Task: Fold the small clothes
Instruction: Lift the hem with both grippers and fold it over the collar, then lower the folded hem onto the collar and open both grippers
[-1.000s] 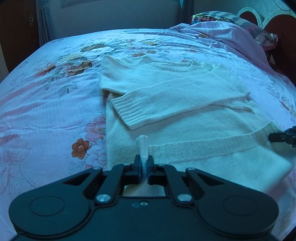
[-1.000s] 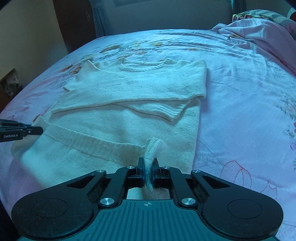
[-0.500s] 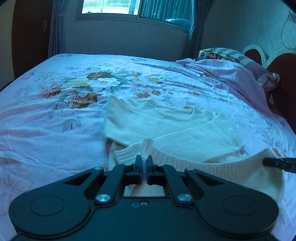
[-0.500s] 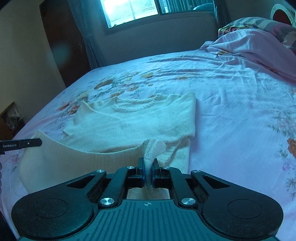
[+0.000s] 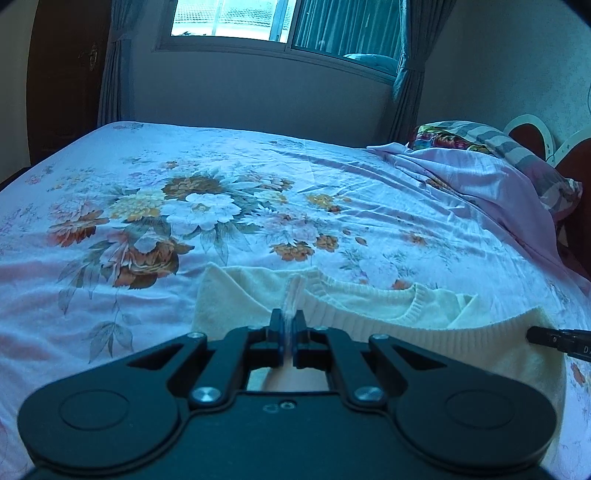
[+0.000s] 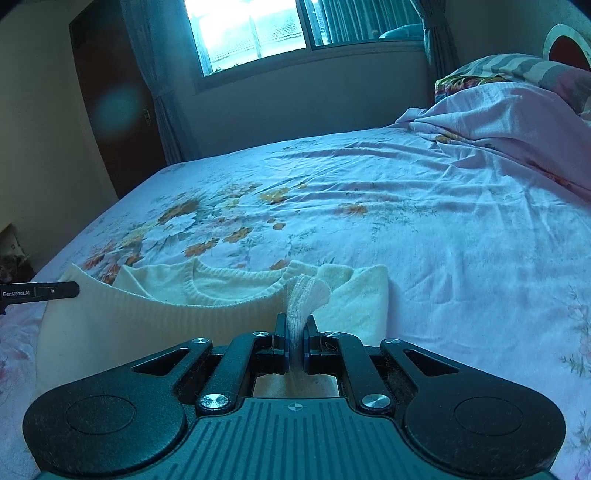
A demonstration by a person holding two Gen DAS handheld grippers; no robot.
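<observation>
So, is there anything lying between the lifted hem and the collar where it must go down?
Nothing visible. The left gripper and right gripper pinch the hem of the sweater; ahead lie only its folded body and the collar.

bed: floral sheet [image 5: 184,206] | pillow [image 5: 480,138] — far right | window [image 6: 251,29]

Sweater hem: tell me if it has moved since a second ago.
Yes. The hem has been carried up the bed toward the collar, covering the folded sleeves; both grippers pinch it.
</observation>
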